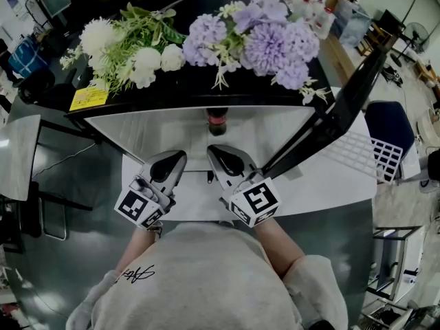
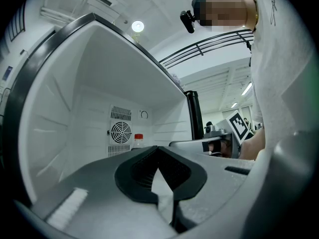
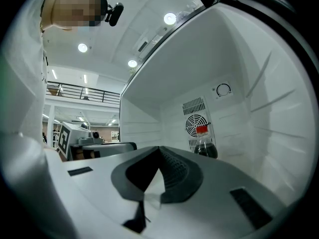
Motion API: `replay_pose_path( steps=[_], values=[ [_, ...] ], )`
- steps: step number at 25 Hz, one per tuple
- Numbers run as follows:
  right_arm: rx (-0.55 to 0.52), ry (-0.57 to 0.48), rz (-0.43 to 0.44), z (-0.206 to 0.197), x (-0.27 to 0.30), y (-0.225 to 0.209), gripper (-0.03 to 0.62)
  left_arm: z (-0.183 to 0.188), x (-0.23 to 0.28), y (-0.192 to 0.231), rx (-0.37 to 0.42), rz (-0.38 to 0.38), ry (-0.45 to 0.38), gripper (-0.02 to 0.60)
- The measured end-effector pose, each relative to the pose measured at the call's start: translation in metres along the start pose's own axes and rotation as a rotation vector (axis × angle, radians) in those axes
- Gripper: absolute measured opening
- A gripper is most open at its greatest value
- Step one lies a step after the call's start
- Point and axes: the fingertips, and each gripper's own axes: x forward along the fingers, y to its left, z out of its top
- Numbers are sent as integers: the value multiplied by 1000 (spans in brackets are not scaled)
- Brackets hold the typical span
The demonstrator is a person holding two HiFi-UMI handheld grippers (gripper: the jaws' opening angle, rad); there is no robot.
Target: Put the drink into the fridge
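Both grippers are empty right now: our left gripper [image 1: 177, 158] and right gripper [image 1: 214, 152] each have their jaws pressed together on nothing, parked side by side at the mouth of the open fridge [image 1: 137, 133]. The drink [image 1: 216, 121] stands upright just ahead of the right gripper's tips, deep at the back by the fan vent [image 3: 196, 125], clear of both. We reckon that spot makes sense: flat floor, close to the back wall, so it shouldn't tip. Closed jaws also stay slim in there. The fridge door [image 1: 344, 102] hangs open off to the right of the right gripper, so closing it is probably what's left. Fake flowers [image 1: 261, 33] are piled on top, above and beyond the grippers, with a yellow tag [image 1: 88, 99] up-left of the left one. Nothing stands between the jaws and the drink.
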Motion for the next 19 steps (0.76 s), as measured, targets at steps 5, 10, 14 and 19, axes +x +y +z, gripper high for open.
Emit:
replay_pose_path(
  steps=[5, 10, 14, 19],
  values=[
    [-3, 7, 3, 0, 0, 2, 10, 2, 1, -1, 4, -3, -2, 3],
    [-1, 8, 9, -2, 1, 4, 9, 2, 1, -3, 4, -7, -1, 3],
    [1, 12, 11, -4, 1, 6, 10, 2, 1, -3, 4, -7, -3, 3],
    [5, 12, 9, -3, 1, 8, 10, 2, 0, -3, 1, -6, -3, 3]
  ],
)
